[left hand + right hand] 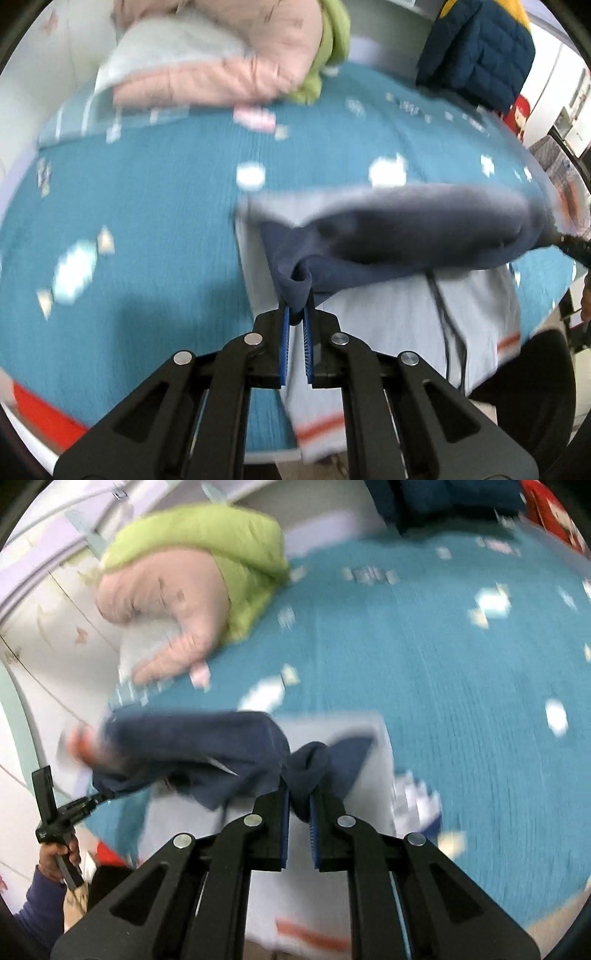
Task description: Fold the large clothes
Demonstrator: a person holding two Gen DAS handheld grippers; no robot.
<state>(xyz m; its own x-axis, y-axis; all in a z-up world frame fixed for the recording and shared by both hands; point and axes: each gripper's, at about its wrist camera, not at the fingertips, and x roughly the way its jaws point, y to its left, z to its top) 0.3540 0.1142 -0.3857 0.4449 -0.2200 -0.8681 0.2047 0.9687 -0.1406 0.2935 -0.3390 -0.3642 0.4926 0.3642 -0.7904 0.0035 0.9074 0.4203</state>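
Pinching a bunched fold of the navy garment [406,236] at lower centre of the left wrist view, the left claw [299,314] holds it above the teal bedspread [147,206], pink quilt [221,66] upper left. In the right wrist view, the right claw [300,805] clenches the same cloth, lifted at centre left, blurred.

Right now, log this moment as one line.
left gripper: shut on garment | right gripper: shut on garment | garment lifted over bed
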